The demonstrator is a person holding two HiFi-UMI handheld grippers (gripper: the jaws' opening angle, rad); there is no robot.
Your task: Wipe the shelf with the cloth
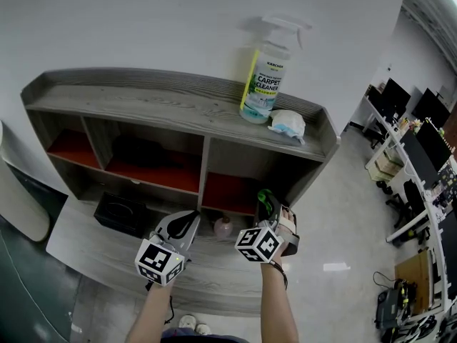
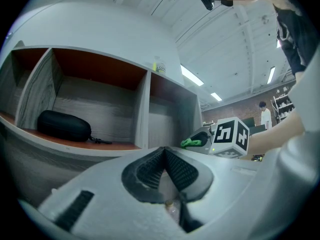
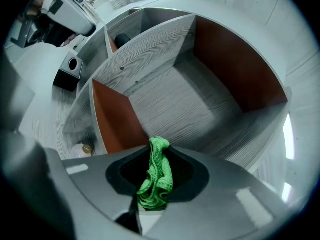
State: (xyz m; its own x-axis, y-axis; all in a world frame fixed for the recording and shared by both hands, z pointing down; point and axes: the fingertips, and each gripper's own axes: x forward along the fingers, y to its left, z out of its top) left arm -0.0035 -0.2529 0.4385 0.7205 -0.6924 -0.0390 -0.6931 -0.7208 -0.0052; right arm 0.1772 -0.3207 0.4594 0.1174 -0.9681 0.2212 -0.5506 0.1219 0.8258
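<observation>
I count 1 shelf [image 1: 164, 104], 1 cloth [image 3: 156, 176], 1 spray bottle [image 1: 265, 73], 1 white pack [image 1: 288, 123], 1 black pouch [image 2: 64, 125], 1 black box [image 1: 120, 213], 1 small jar [image 1: 223, 226] | L gripper [image 2: 164, 151]: jaws pressed together, nothing btwn | R gripper [image 3: 159, 148]: pinching cloth, facing right cubby | cloth mostly bunched inside jaws; jar dim, hard to make out

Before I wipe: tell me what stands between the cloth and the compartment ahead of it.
Nothing visible does. The right gripper, shut on the green cloth, faces a bare compartment; a small bottle stands off to the side.
</observation>
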